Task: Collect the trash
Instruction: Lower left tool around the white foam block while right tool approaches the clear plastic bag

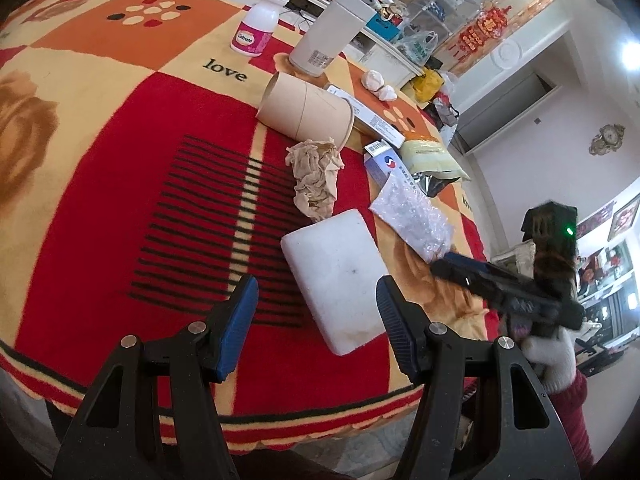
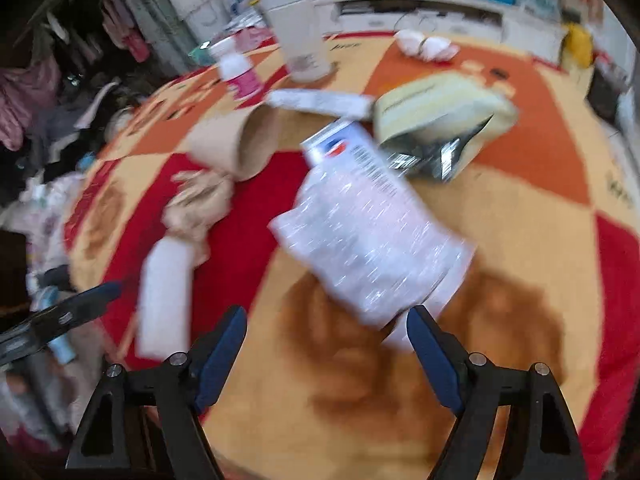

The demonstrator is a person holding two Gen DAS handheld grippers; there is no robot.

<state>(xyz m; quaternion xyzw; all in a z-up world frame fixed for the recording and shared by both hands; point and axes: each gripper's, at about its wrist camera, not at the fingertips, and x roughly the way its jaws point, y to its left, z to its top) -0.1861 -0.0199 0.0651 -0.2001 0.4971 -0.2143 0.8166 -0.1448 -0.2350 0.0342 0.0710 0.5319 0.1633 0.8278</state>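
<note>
Trash lies on a red and orange blanket-covered table (image 1: 100,208). A white foam block (image 1: 340,276) lies just ahead of my open, empty left gripper (image 1: 316,300). Beyond it are a crumpled brown paper (image 1: 316,176), a tipped paper cup (image 1: 308,108) and a clear bubble-wrap bag (image 1: 412,220). My right gripper (image 2: 326,326) is open and empty, just short of the bubble-wrap bag (image 2: 372,236). The right wrist view is blurred. It also shows the foam block (image 2: 164,296), crumpled paper (image 2: 200,208), cup (image 2: 236,140) and a torn yellow foil pouch (image 2: 436,120).
A white tumbler (image 1: 332,28) and a pink-labelled pill bottle (image 1: 260,24) stand at the far side. Flat white boxes (image 1: 372,116), a blue-white carton (image 1: 384,164) and white tissue wads (image 1: 378,82) lie nearby. The table edge runs close below my left gripper. Cluttered shelves stand behind.
</note>
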